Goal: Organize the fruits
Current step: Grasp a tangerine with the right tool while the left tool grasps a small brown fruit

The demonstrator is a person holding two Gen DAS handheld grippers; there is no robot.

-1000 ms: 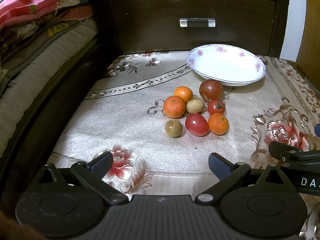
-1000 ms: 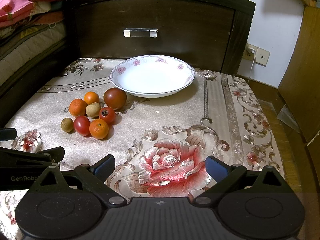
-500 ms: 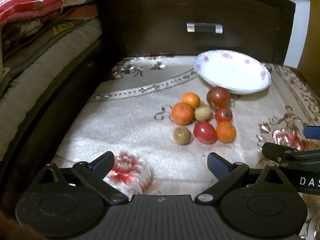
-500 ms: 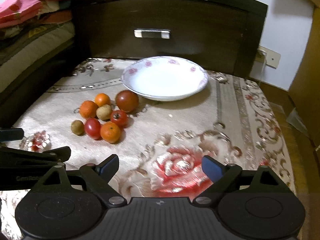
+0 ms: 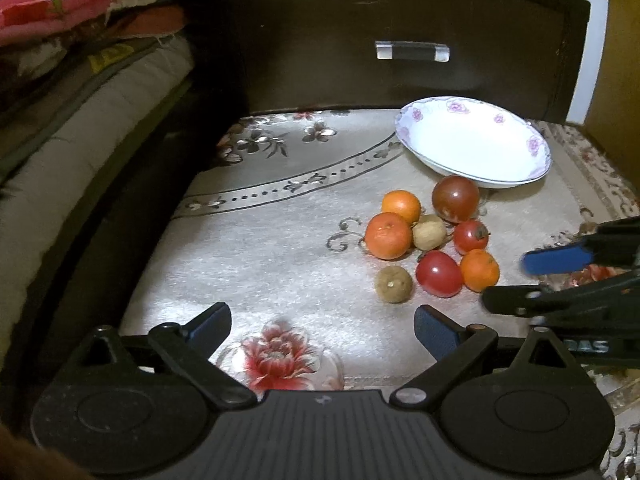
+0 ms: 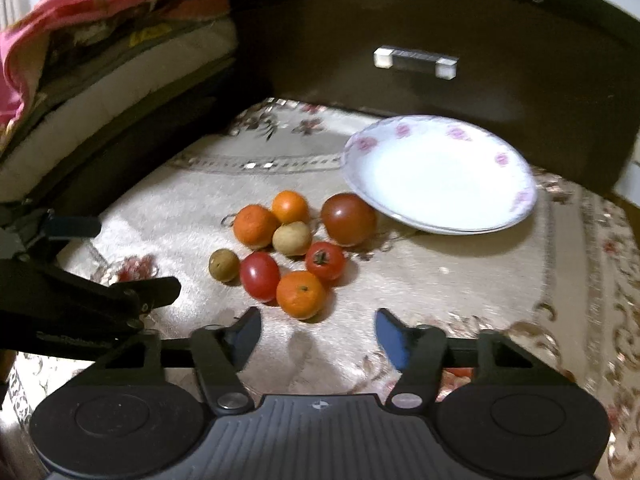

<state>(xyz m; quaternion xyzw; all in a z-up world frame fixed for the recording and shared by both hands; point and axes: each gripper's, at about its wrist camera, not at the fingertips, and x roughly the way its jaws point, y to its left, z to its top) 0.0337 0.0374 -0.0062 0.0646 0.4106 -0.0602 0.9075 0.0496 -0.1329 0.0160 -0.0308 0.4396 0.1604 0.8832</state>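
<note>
A cluster of fruit lies on the floral cloth: three oranges, with the nearest orange (image 6: 300, 294) just ahead of my right gripper (image 6: 316, 334), red tomatoes (image 6: 259, 275), a large dark tomato (image 6: 348, 219) and two brown longans (image 6: 223, 265). The cluster also shows in the left wrist view (image 5: 438, 273). An empty white floral bowl (image 6: 440, 176) (image 5: 472, 142) sits behind it, touching the dark tomato. My left gripper (image 5: 322, 326) is open and empty, left of and short of the fruit. My right gripper is open and empty.
A dark wooden drawer front (image 5: 400, 44) with a clear handle (image 5: 412, 50) stands behind the bowl. Stacked mattresses and bedding (image 5: 60, 92) rise along the left. The right gripper's fingers (image 5: 556, 258) reach in from the right of the left wrist view.
My right gripper has swung left and closer to the fruit, now facing the nearest orange. My left gripper has shifted slightly left and closer. The fruit has not moved.
</note>
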